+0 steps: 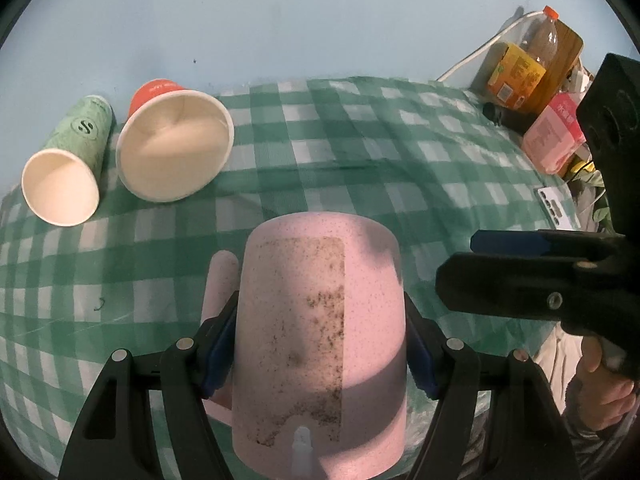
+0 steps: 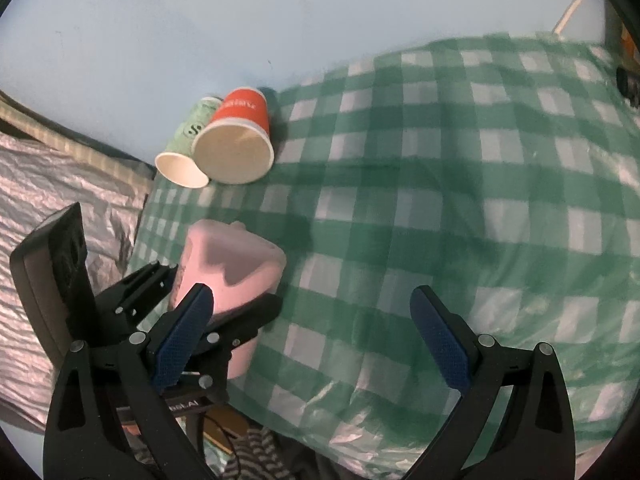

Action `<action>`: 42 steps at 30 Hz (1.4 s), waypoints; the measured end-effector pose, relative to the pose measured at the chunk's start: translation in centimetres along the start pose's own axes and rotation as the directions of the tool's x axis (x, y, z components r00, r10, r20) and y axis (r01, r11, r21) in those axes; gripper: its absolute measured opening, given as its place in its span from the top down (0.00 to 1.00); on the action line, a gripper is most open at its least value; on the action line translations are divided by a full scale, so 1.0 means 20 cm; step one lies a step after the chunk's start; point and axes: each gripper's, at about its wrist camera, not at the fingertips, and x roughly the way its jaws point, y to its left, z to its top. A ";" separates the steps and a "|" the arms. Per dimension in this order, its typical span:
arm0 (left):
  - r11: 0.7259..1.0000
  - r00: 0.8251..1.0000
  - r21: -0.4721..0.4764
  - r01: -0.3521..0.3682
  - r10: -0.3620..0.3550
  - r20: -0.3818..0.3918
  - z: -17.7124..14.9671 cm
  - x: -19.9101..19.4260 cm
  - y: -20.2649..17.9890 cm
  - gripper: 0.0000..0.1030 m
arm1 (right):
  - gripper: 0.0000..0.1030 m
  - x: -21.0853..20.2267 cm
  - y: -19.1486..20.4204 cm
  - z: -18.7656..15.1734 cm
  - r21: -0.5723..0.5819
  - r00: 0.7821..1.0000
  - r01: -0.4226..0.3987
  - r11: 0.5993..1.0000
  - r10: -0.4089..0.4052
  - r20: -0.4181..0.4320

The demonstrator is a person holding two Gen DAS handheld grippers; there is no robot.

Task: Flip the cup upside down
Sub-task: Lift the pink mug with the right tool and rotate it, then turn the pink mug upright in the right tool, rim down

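Cup (image 1: 320,340), pink w/ speckles and worn patch, base up, clamped near centre in left tool (image 1: 318,344) over checked table (image 1: 400,152). Right tool (image 2: 312,344) wide, empty. Far left: green paper cup (image 1: 68,168) & orange paper cup (image 1: 172,144) on sides.

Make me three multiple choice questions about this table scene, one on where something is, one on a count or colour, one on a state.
1. Where do the paper cups lie?
A. by the wall at the cloth's far edge
B. inside the mug
C. on the phone

2. How many paper cups are there?
A. one
B. two
C. four

3. What is the right claw doing?
A. gripping the bottle
B. shut on a paper cup
C. open, holding nothing

Answers:
1 A: the orange cup and green cup lie on their sides on the checked cloth near the blue wall.
2 B: only those two show.
3 C: the right claw gapes over bare cloth, while the left claw clamps the pink mug.
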 end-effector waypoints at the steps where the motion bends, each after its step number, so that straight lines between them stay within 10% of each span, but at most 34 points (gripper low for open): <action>1: 1.000 1.000 0.000 -0.003 0.003 -0.001 0.00 0.01 0.00 0.28 | 0.03 0.01 0.00 0.00 0.003 1.000 -0.001 1.000 0.001 -0.004; 26: 1.000 0.999 0.000 0.004 -0.004 0.036 -0.03 -0.20 0.09 0.16 | 0.03 -0.01 0.08 -0.01 0.022 0.998 -0.055 0.998 0.055 0.008; 42: 0.986 0.995 -0.165 0.011 0.005 0.096 -0.22 -0.32 0.45 0.12 | 0.03 0.21 0.24 -0.04 0.049 0.998 0.005 0.999 -0.002 -0.061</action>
